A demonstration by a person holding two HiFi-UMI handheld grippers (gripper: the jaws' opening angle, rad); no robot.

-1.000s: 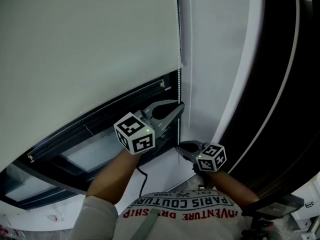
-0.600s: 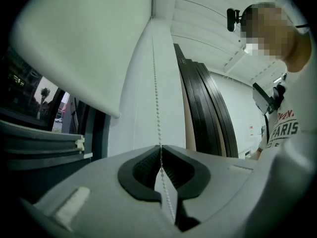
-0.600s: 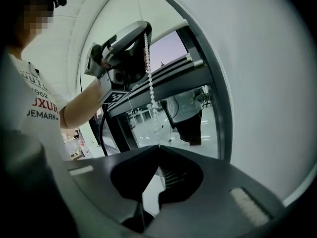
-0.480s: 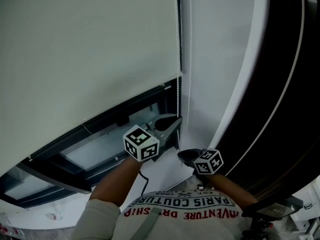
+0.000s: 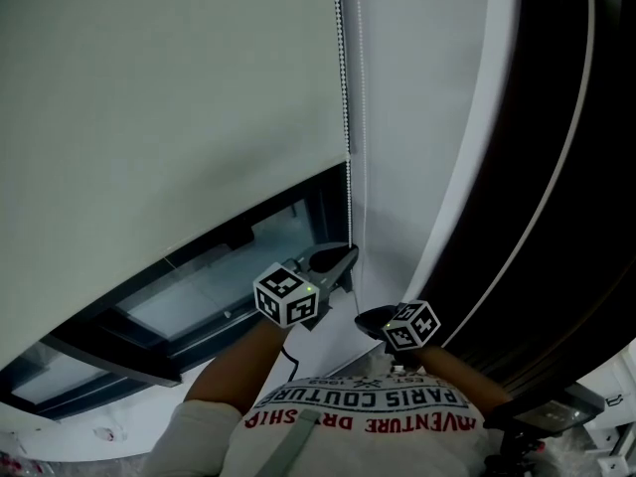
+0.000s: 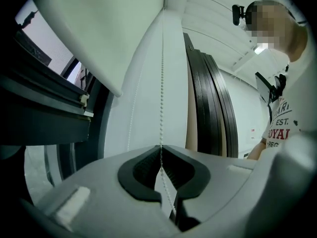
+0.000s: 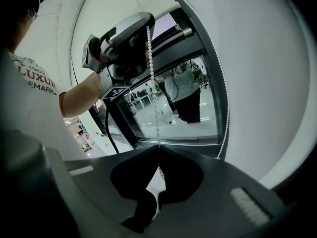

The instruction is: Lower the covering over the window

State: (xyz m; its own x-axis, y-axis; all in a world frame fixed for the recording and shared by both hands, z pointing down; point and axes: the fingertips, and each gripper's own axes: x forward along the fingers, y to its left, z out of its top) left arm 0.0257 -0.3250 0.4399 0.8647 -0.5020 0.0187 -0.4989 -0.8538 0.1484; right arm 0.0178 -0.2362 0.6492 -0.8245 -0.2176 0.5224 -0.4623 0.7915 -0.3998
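Note:
A white roller blind (image 5: 169, 107) covers the upper part of the window, its bottom edge slanting down to the left. A white bead chain (image 5: 345, 117) hangs along the blind's right edge. My left gripper (image 5: 348, 255) is shut on that chain, which runs straight up from its closed jaws (image 6: 160, 148) in the left gripper view. Just below and to the right, my right gripper (image 5: 364, 318) is also shut on the bead chain (image 7: 151, 68). In the right gripper view the left gripper (image 7: 126, 38) holds the chain higher up, and the chain's other strand (image 7: 224, 108) curves along the white wall.
Under the blind are the dark window frame (image 5: 149, 351) and bare glass (image 5: 199, 296). A white wall strip (image 5: 417, 117) and a dark curved panel (image 5: 556, 167) lie to the right. A black cable (image 5: 283, 351) trails from the left gripper near my shirt.
Both grippers have moved down along the chain, still closed on it. The blind's bottom edge sits lower over the window than a second ago.

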